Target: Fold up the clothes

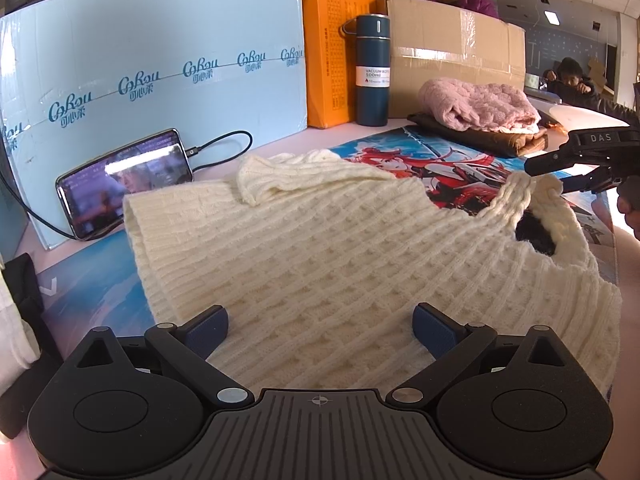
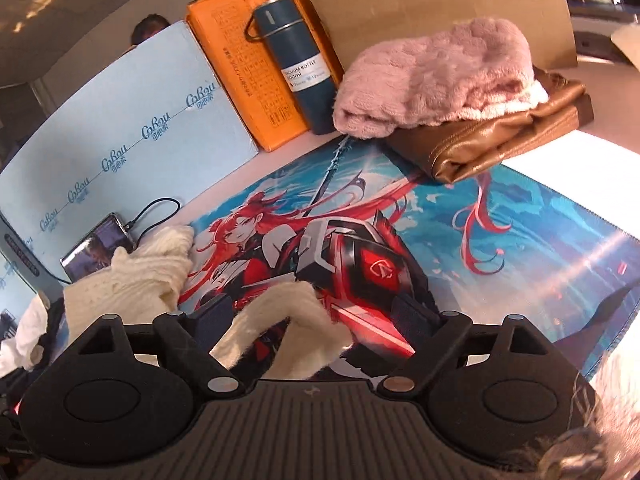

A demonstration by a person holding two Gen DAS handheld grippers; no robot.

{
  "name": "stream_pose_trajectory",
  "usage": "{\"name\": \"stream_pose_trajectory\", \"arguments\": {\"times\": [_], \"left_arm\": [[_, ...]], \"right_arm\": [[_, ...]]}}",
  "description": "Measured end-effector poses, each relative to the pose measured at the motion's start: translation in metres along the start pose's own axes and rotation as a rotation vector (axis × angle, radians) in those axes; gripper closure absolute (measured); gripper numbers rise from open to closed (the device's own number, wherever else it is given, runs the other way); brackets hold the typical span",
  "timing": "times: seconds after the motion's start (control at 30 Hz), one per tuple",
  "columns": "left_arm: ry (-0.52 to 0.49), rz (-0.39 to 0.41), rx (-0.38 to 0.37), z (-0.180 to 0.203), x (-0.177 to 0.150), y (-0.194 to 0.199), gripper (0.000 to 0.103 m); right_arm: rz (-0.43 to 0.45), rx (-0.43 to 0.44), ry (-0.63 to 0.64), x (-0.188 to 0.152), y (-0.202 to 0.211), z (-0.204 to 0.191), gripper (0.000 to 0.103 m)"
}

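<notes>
A cream waffle-knit sweater [image 1: 320,248] lies spread on the printed desk mat [image 1: 420,160]. My left gripper [image 1: 320,326] hovers over its near edge with jaws wide open and empty. My right gripper [image 1: 556,178] comes in from the right, at the sweater's collar corner, which looks lifted. In the right wrist view the right gripper [image 2: 316,316] has its fingers wide apart, with a cream knit edge [image 2: 280,328] lying between them. More of the sweater [image 2: 136,280] shows at the left.
A folded pink fleece [image 1: 476,106] sits on a folded brown garment [image 1: 480,136] at the back right. A blue flask [image 1: 372,72], orange box [image 1: 328,52], cardboard box [image 1: 452,48], blue board [image 1: 152,64] and a charging phone [image 1: 120,184] line the back.
</notes>
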State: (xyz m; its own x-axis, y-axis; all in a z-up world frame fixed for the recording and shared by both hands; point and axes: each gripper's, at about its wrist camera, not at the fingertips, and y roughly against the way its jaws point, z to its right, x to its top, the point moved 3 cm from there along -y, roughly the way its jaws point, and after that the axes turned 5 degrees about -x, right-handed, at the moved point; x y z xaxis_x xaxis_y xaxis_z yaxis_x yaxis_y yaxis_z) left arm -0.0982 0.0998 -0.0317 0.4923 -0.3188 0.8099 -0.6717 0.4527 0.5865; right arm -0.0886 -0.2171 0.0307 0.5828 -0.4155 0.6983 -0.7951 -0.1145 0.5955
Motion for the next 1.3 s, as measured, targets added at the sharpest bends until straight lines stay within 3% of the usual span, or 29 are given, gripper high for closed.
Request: {"name": "stream_pose_trajectory", "arguments": {"times": [0.07, 0.13, 0.23, 0.4, 0.53, 0.67, 0.77, 0.87, 0.93, 1.0, 1.1, 1.2, 1.3], "left_arm": [[0.001, 0.000, 0.000, 0.000, 0.000, 0.000, 0.002], [0.001, 0.000, 0.000, 0.000, 0.000, 0.000, 0.002], [0.002, 0.000, 0.000, 0.000, 0.000, 0.000, 0.002], [0.001, 0.000, 0.000, 0.000, 0.000, 0.000, 0.002], [0.003, 0.000, -0.001, -0.001, -0.001, 0.000, 0.002], [0.007, 0.004, -0.002, -0.002, -0.002, 0.001, 0.002], [0.042, 0.031, 0.026, -0.009, -0.002, 0.006, 0.002], [0.113, 0.048, 0.078, -0.023, -0.002, 0.009, 0.002], [0.152, 0.058, 0.106, -0.031, -0.002, 0.011, 0.002], [0.169, 0.067, 0.120, -0.034, -0.002, 0.013, 0.002], [0.170, 0.071, 0.127, -0.035, -0.002, 0.013, 0.002], [0.169, 0.081, 0.130, -0.035, -0.001, 0.014, 0.002], [0.177, 0.115, 0.131, -0.036, 0.000, 0.019, 0.002]], "right_arm": [[0.011, 0.017, -0.017, 0.000, -0.004, -0.007, 0.039], [-0.010, 0.016, -0.005, -0.001, -0.011, -0.015, 0.079], [0.028, 0.093, -0.021, 0.002, -0.010, -0.025, 0.084], [0.100, 0.352, 0.013, 0.016, 0.012, -0.070, 0.085], [0.034, 0.504, 0.090, 0.000, 0.013, -0.114, 0.086], [-0.110, 0.564, 0.198, -0.035, -0.004, -0.150, 0.086], [-0.204, 0.544, 0.222, -0.056, -0.019, -0.157, 0.086], [-0.226, 0.581, 0.220, -0.064, -0.017, -0.154, 0.075], [-0.225, 0.655, 0.214, -0.066, -0.009, -0.151, 0.040], [-0.207, 0.752, 0.199, -0.062, 0.001, -0.147, 0.025], [-0.170, 0.791, 0.176, -0.053, 0.010, -0.137, 0.023], [-0.134, 0.767, 0.116, -0.045, 0.010, -0.123, 0.021], [-0.174, 0.699, 0.091, -0.048, -0.003, -0.114, 0.021]]}}
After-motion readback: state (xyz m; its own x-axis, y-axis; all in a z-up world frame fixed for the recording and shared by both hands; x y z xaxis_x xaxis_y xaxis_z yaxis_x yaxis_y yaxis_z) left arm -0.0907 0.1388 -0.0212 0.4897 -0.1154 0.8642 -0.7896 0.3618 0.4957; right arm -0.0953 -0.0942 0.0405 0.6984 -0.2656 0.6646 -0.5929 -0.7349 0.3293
